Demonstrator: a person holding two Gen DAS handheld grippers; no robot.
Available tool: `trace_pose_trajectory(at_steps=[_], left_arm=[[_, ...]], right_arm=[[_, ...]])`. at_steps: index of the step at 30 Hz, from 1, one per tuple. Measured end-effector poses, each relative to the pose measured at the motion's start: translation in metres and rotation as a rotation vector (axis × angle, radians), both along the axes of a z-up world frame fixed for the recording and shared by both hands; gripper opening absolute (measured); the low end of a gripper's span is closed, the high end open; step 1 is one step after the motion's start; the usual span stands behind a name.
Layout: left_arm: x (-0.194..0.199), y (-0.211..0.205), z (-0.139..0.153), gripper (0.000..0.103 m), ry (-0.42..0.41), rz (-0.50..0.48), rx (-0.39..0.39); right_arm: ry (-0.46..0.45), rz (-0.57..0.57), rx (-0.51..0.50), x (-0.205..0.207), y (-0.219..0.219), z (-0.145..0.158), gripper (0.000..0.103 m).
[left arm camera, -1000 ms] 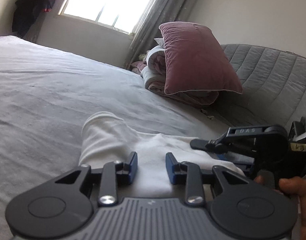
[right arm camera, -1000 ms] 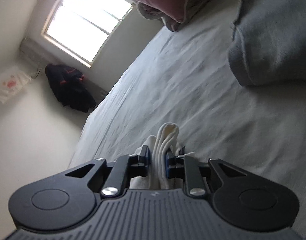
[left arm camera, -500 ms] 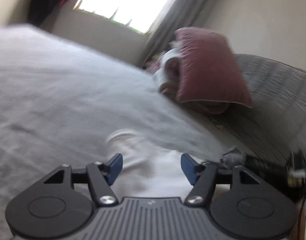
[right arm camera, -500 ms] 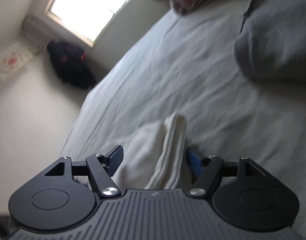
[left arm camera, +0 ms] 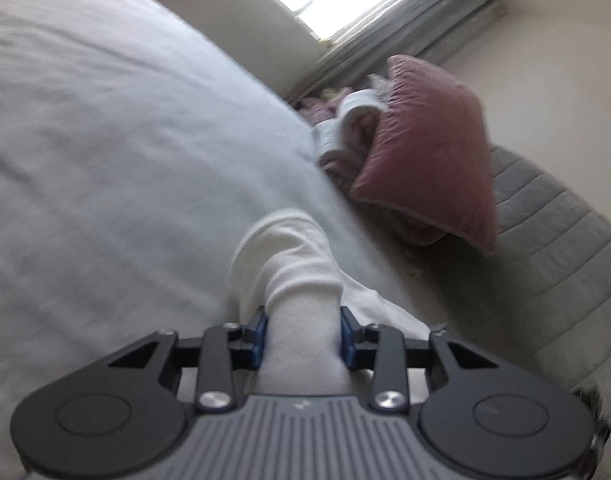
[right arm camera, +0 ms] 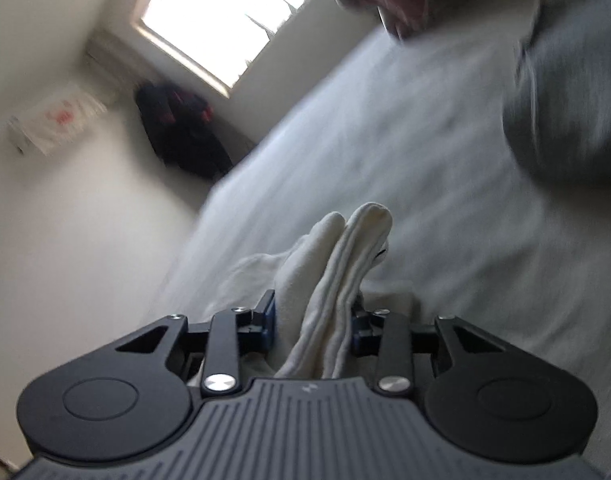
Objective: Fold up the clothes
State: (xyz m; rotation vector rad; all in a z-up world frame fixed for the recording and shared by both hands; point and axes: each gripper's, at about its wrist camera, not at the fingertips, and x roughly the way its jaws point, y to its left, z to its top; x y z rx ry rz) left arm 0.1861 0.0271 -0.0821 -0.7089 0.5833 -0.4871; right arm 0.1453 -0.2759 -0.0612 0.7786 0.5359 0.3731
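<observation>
A white garment (left arm camera: 289, 256) lies bunched on the pale grey bed sheet (left arm camera: 105, 140). In the left wrist view a thick roll of it fills the gap of my left gripper (left arm camera: 303, 336); the jaws are closing and both blue pads press on the cloth. In the right wrist view a folded, ribbed edge of the white garment (right arm camera: 357, 232) sticks up between the fingers of my right gripper (right arm camera: 313, 324). Those jaws are also closing, and the pads bear on the fold from both sides. Both views are tilted and blurred.
A dusky pink pillow (left arm camera: 429, 140) leans on folded bedding against a grey quilted headboard (left arm camera: 545, 240). A grey folded garment (right arm camera: 573, 100) lies on the sheet (right arm camera: 385, 140) to the far right. Dark clothes (right arm camera: 181, 132) hang under a bright window (right arm camera: 233, 12).
Both grippers opened wide half a second ago and have closed again on the white garment. The left wrist view has rolled and shifted; the right has tilted slightly.
</observation>
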Motion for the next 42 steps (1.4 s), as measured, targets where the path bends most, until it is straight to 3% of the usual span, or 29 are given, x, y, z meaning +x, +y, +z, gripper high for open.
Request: trace_pose_trajectory(at_steps=[4,9,16,23,30,35,37,42], left_arm=[[0.016,-0.028,0.024,0.035,-0.072,-0.056,-0.028],[0.037,-0.092,0.043,0.035,-0.162,-0.187,-0.034],[0.062,-0.182,0.05,0.035,-0.152,-0.394,-0.099],[0.041,-0.214,0.09,0.035,-0.207,-0.511,-0.151],[0.036,-0.26,0.109,0.035,-0.19,-0.704,-0.317],[0.047,-0.299,0.105,0.035,-0.176,-0.821,-0.387],[0.055,-0.312,0.096,0.035,-0.166,-0.828,-0.379],[0.067,-0.306,0.063,0.035,-0.176,-0.74,-0.257]], right_arm=[[-0.116,-0.137,0.01,-0.021,-0.018,0.015,0.038],[-0.209,-0.371,-0.017,-0.048,-0.05,0.026,0.038],[-0.264,-0.665,-0.101,-0.091,-0.091,0.037,0.038],[-0.349,-0.756,-0.016,-0.128,-0.111,0.049,0.038],[-0.519,-0.918,-0.132,-0.182,-0.107,0.095,0.038],[-0.574,-1.04,-0.211,-0.193,-0.109,0.102,0.038],[-0.561,-1.062,-0.207,-0.186,-0.118,0.094,0.038],[-0.465,-1.038,-0.103,-0.152,-0.151,0.055,0.038]])
